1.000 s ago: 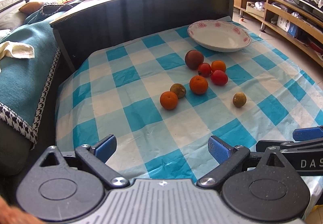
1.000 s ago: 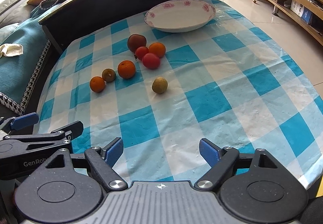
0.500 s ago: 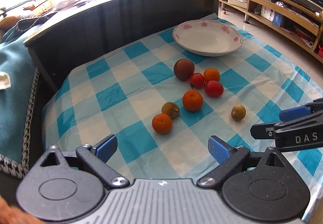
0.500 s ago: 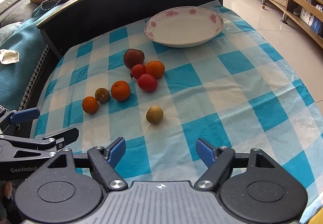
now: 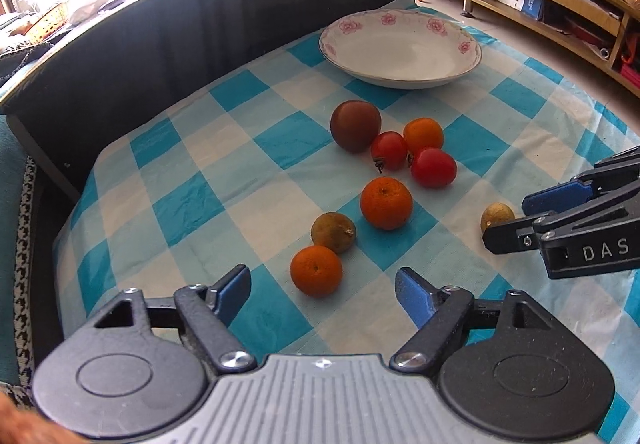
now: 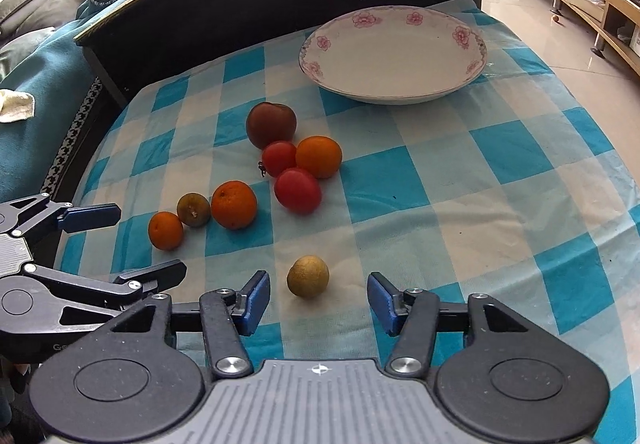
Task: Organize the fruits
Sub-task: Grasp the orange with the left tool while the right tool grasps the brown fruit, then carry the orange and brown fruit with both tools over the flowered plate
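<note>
Several fruits lie on the blue-checked tablecloth (image 5: 192, 204) in front of a white flowered plate (image 5: 400, 82) (image 6: 392, 98), which holds nothing. My left gripper (image 5: 322, 286) is closing, with the nearest small orange (image 5: 316, 270) (image 6: 166, 230) between its fingertips, and the pads stand clear of it. My right gripper (image 6: 318, 296) is also closing around a yellow-brown fruit (image 6: 308, 276) (image 5: 497, 216), with gaps on both sides. Beyond lie a brownish fruit (image 5: 333, 232), a larger orange (image 5: 386, 203), two red tomatoes (image 5: 434, 167), a third orange (image 5: 423, 134) and a dark red-brown fruit (image 5: 355, 126).
A dark curved counter (image 5: 200, 28) rises right behind the table. A teal-covered sofa (image 6: 36, 96) stands to the left. Wooden shelves (image 5: 540, 4) run along the tiled floor (image 6: 540, 12) on the right. Each gripper shows at the edge of the other's view, close beside it.
Both grippers have moved forward and down toward the fruit, and both sets of jaws have narrowed. The small orange and the yellow-brown fruit now lie between the fingertips.
</note>
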Demonstrator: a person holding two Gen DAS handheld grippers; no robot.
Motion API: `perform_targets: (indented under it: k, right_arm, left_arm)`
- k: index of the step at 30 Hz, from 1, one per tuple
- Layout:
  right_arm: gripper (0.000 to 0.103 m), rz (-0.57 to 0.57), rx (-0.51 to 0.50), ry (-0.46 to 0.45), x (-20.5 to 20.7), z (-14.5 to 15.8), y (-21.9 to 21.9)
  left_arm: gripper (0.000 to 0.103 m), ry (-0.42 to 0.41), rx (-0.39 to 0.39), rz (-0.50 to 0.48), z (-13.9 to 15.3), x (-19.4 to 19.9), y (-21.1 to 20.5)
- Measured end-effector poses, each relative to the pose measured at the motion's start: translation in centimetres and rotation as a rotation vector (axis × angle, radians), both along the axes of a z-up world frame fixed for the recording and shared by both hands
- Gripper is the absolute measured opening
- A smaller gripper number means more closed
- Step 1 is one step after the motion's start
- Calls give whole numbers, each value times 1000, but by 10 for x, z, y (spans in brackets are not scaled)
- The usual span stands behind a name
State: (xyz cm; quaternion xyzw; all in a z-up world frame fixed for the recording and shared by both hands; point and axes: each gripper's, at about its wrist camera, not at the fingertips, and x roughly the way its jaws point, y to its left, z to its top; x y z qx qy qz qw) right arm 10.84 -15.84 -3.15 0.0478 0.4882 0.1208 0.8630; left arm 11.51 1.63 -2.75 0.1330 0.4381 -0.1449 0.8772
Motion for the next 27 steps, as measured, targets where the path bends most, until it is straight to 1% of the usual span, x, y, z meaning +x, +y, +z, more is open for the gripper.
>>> perform_targets:
  k: [2,3,4,7,11,15,16,17,18,23,27]
  right_arm:
    - [41,9,8,10,2,-3,2]
    - [41,13,6,5,2,-3,2]
    - [39,22,-1,-3,3,-3,4]
    - [36,28,-7,-8,2,-3,4]
    - [32,41,-26,-19,0,-3,4]
    - [29,50,-41,-32,-2,-3,4]
    - [26,55,-39,-32,-2,-3,4]
    - [19,60,-27,-26,-2,-3,4]
    - [18,64,-21,-20,-2,-4,5]
    - [18,85,-44,-37,-4,-3,8]
    - [17,82,-32,-37,-4,-3,7]
  left_arm:
    - [82,4,-9,4,-3,2,2]
    - [80,5,-10,6,-4,4,2]
    - [75,9,-12,7,-6,6,3]
    - [69,23,-18,12,-11,9,6]
    - [65,26,-40,19,-13,13,8]
    - [56,22,-55,3,-13,16,6]
    - [52,25,-61,-1,-13,16,6]
    - [50,27,-65,-5,-13,16,6]
    - [50,25,-64,-7,-13,17,6]
    - [46,20,-61,-21,-13,16,5]
    - [39,23,-63,-29,-11,14,6]
